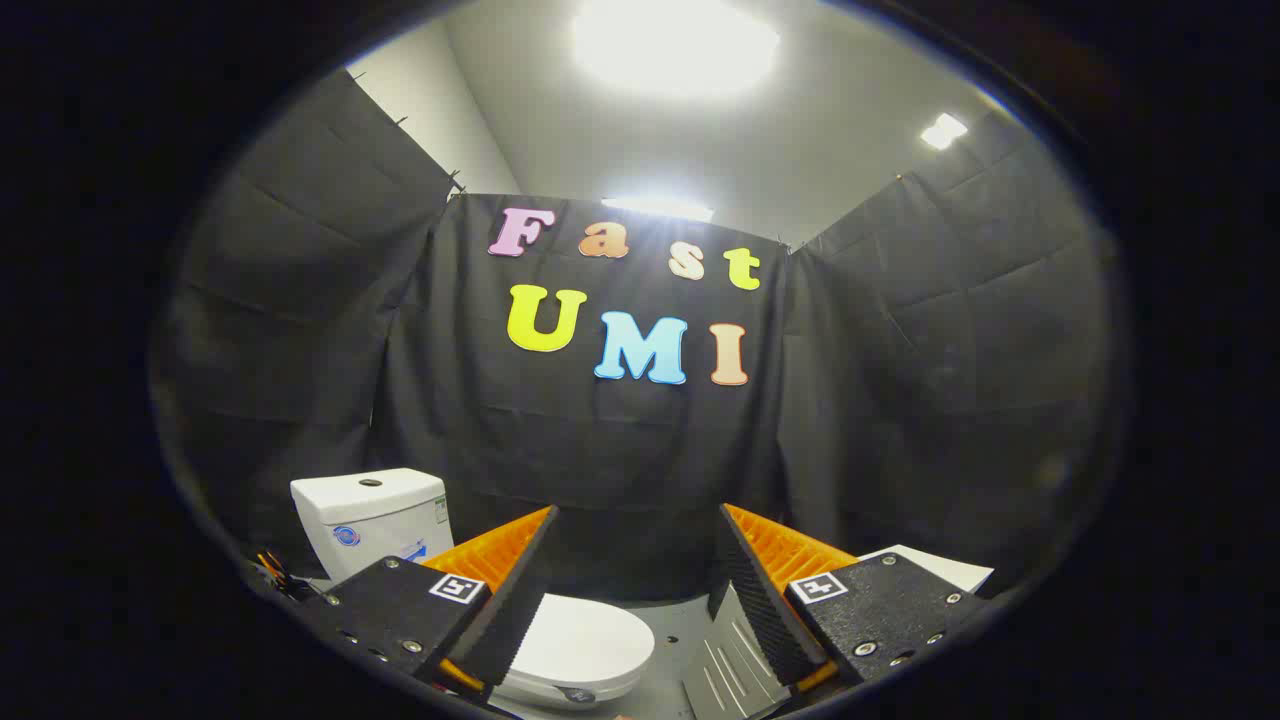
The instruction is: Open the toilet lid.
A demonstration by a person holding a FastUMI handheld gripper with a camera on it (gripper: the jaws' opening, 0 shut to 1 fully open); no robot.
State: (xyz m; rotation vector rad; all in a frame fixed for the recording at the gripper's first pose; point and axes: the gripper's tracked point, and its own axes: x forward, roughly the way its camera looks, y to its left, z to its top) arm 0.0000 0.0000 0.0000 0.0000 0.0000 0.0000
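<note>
**Gripper held open above a closed toilet**

The gripper [635, 560] is being held with its two fingers spread wide apart, and nothing is being gripped between them. No contact with any object is being made by either finger.

The toilet [480, 600] is being seen low in the gripper view, below and to the left of the fingers. Its white lid [585, 640] is lying flat and closed over the bowl; part of it is being covered by the left finger [520, 590], and the rest is being shown in the gap between the fingers. The white tank [370, 515] is standing upright behind the lid, to the left of the left finger, with a round button on its top and a small label on its front.

A grey ribbed panel [730, 660] is being noted on the floor beside the right finger [760, 600], just right of the lid. A white flat object [935, 565] is being partly shown beyond the right finger; what it is cannot be told.

The booth is being enclosed by black cloth walls [300, 350], and bright ceiling lights [675, 45] are shining overhead.
</note>
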